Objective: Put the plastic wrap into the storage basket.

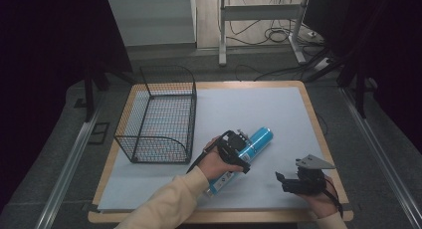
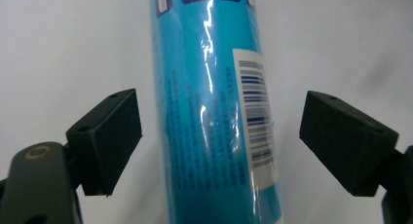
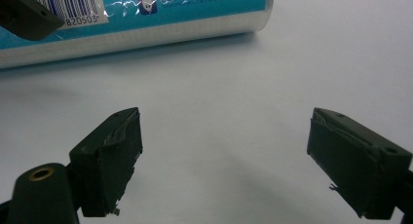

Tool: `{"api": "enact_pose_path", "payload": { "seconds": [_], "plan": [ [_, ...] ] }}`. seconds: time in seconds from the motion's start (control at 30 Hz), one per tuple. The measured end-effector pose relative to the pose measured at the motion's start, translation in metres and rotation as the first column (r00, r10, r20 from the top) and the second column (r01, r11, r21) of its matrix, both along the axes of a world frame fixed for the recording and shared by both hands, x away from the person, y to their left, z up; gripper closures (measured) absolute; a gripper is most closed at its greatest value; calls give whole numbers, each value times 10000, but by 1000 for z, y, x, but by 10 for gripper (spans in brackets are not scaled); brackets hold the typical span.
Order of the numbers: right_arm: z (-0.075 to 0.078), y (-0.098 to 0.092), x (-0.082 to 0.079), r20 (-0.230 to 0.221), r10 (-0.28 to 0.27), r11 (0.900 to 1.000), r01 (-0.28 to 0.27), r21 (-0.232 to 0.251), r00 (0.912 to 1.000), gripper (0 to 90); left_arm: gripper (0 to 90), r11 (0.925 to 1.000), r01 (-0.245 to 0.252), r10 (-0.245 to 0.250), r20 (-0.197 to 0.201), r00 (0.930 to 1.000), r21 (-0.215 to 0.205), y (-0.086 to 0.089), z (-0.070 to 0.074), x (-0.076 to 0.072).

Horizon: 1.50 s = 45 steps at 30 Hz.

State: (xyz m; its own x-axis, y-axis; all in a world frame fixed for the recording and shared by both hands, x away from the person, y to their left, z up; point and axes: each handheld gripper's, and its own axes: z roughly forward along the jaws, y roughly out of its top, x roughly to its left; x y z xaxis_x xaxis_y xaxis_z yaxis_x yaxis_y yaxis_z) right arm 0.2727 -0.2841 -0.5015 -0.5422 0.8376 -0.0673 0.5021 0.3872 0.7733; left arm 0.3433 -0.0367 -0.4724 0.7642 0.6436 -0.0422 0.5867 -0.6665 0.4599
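A blue cylindrical tube [image 1: 251, 147] with a barcode label lies on its side on the white sheet [image 1: 278, 109], slanting from near front to far right. My left gripper [image 1: 238, 152] is open and straddles the tube's middle. In the left gripper view the tube [image 2: 214, 112] runs between the two jaws with gaps on both sides. My right gripper [image 1: 291, 181] is open near the table's front right, above bare sheet. In the right gripper view the tube [image 3: 146, 14] lies across the top, with one jaw tip of the left gripper [image 3: 24, 12] over it.
A black wire basket [image 1: 159, 114] stands on the left part of the table, with nothing visible in it. The wooden table edge [image 1: 318, 134] frames the white sheet. Desk legs and cables lie on the floor beyond the table.
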Motion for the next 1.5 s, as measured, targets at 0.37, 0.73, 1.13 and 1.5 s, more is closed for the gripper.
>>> {"api": "enact_pose_path", "payload": {
  "seconds": [0.37,0.73,1.13,1.5],
  "plan": [
    [0,0,0,-20,15,10000,-15,-4,10000,132,155,9989,123,-111,-277,9996,458,-14,-9,7],
    [-1,0,1,-52,20,10000,-20,-25,10000,132,226,9967,-74,128,-659,9977,806,-18,-21,18],
    [-1,0,1,-47,28,10000,-28,-47,10000,133,304,9944,-141,263,-1156,9929,1048,-19,-22,23],
    [0,0,0,-3,-30,10000,30,-3,10000,134,308,9941,-31,226,-1800,9834,1080,-15,-19,31]
  ]
}}
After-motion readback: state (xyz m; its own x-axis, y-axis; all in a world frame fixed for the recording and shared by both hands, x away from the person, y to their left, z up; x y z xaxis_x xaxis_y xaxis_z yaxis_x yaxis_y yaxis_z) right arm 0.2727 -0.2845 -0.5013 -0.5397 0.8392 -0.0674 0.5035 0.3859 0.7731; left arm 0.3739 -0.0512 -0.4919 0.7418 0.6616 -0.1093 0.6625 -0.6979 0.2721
